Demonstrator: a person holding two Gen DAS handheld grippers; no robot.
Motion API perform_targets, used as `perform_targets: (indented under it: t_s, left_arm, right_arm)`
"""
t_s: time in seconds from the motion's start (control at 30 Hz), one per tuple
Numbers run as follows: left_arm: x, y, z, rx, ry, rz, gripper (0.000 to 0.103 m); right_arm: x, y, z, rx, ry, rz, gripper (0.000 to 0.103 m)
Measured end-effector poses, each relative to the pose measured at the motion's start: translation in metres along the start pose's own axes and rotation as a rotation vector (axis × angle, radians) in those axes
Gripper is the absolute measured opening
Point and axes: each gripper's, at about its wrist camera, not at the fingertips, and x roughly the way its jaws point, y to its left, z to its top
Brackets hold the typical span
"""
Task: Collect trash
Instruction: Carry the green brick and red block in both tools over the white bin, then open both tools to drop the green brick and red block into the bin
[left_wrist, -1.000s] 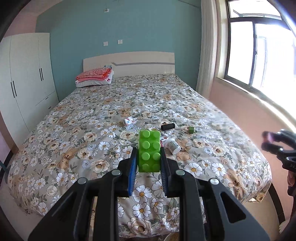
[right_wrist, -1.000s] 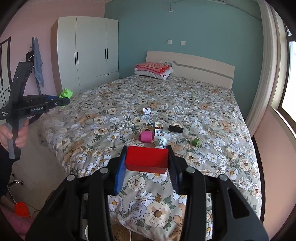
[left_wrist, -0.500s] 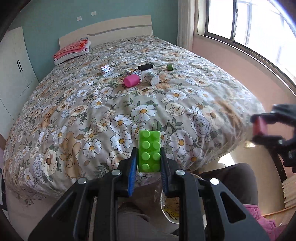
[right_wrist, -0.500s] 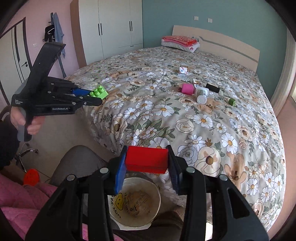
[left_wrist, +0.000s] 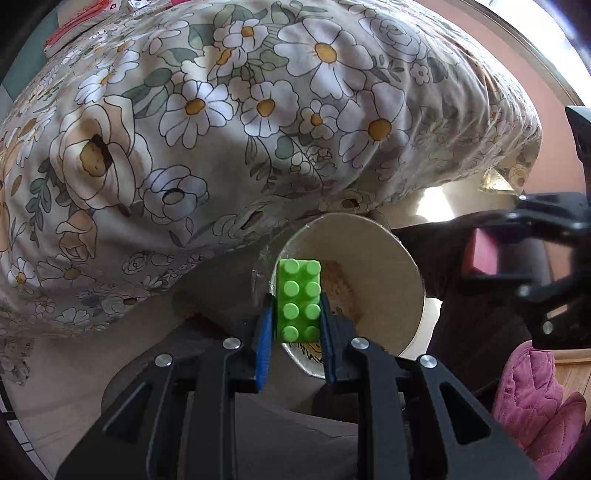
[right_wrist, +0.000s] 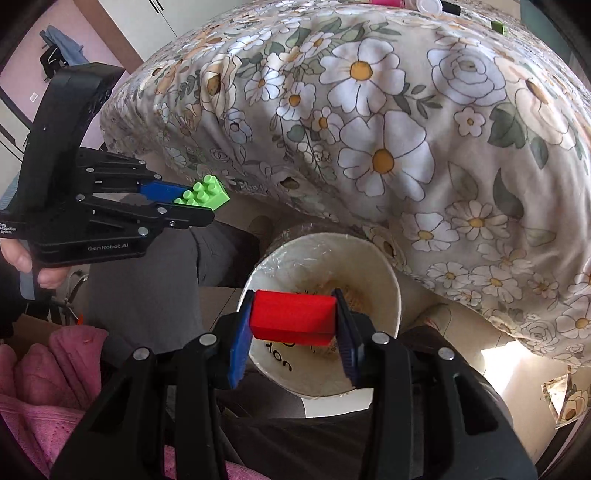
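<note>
My left gripper (left_wrist: 297, 295) is shut on a green studded brick (left_wrist: 298, 299), held over the mouth of a white paper tub (left_wrist: 384, 258) that stands between the person's knees at the foot of the bed. My right gripper (right_wrist: 293, 317) is shut on a red block (right_wrist: 291, 317), which hangs right above the same tub (right_wrist: 380, 266). In the right wrist view the left gripper (right_wrist: 207, 197) with the green brick (right_wrist: 203, 194) sits up and to the left of the tub. In the left wrist view the right gripper (left_wrist: 487, 251) shows blurred at the right edge.
The floral bedspread (left_wrist: 221, 110) drapes over the bed's edge just behind the tub. Small items, among them a white cap (right_wrist: 428, 4) and a green piece (right_wrist: 498, 26), lie far up on the bed. Grey trouser legs (right_wrist: 147, 280) and a pink quilted cloth (right_wrist: 48, 376) flank the tub.
Both grippers have dropped from bed height and tilted steeply down. The view went from the bed top to the paper tub below its edge. Each still grips its block.
</note>
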Motion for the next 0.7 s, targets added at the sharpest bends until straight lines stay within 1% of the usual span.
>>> perform_targets:
  t_s: [0.13,0.23,0.3,0.47,0.57,0.63,0.7]
  left_arm:
    - [0.043,-0.007,0.002,-0.001,0.080,-0.039,0.025]
    - [0.074,-0.013,0.002,-0.012,0.135,-0.069,0.025]
    - [0.094,-0.017,0.002,-0.016,0.164,-0.074,0.025]
    - [0.143,-0.022,0.001,-0.070,0.254,-0.139,0.025]
    - [0.166,-0.021,0.002,-0.118,0.297,-0.183,0.025]
    - [0.178,-0.017,0.000,-0.146,0.317,-0.199,0.025]
    - [0.192,-0.016,0.000,-0.164,0.341,-0.205,0.026]
  right_arm:
    - [0.045,-0.008,-0.012,0.039,0.090,-0.007,0.042]
    - [0.075,-0.016,-0.019,0.093,0.161,0.023,0.042]
    - [0.091,-0.021,-0.023,0.137,0.203,0.038,0.042]
    - [0.127,-0.035,-0.030,0.237,0.301,0.044,0.042]
    - [0.146,-0.040,-0.034,0.271,0.350,0.034,0.042]
    - [0.160,-0.043,-0.037,0.300,0.392,0.017,0.042]
    - [0.177,-0.047,-0.041,0.342,0.431,0.021,0.042]
